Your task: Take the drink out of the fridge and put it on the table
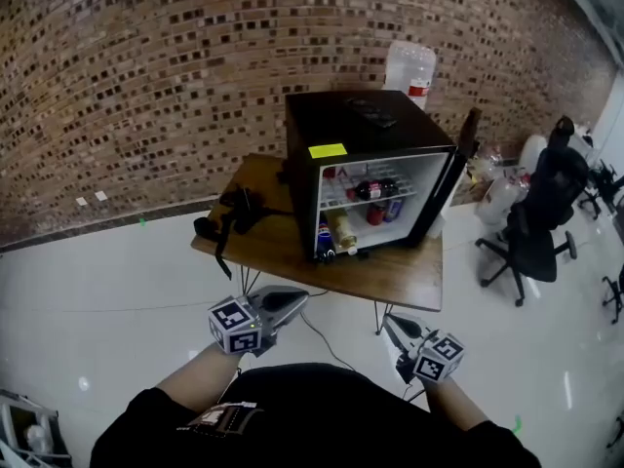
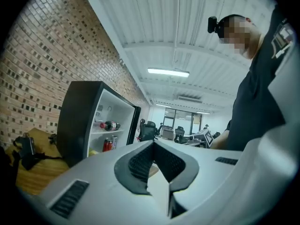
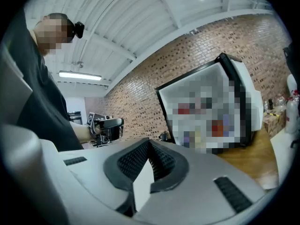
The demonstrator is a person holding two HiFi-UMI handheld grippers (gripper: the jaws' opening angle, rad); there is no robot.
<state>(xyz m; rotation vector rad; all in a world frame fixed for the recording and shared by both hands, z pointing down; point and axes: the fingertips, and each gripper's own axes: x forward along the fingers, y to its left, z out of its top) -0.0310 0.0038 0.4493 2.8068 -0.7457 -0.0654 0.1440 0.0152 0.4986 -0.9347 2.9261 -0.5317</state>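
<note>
A black fridge [image 1: 331,130] is seen on the far right part of the wooden table [image 1: 390,273], with its door [image 1: 444,188] swung open toward the table's right edge. The drink, a dark bottle [image 1: 373,190] with a red label, is laid on its side on the upper shelf inside the fridge. A red can [image 1: 375,214] and a blue can [image 1: 393,210] are stood on the shelf below it, and further containers are placed at the bottom. A black bag [image 1: 239,213] with a strap is laid near the table's left edge.

The left hand-held gripper [image 1: 292,303] is held off the table's near edge, well apart from the fridge; its jaws are clenched together, with nothing caught between them. The right hand-held gripper [image 1: 390,323] is held beside it, likewise short of the near edge, and its jaws are also pressed together on nothing.
</note>
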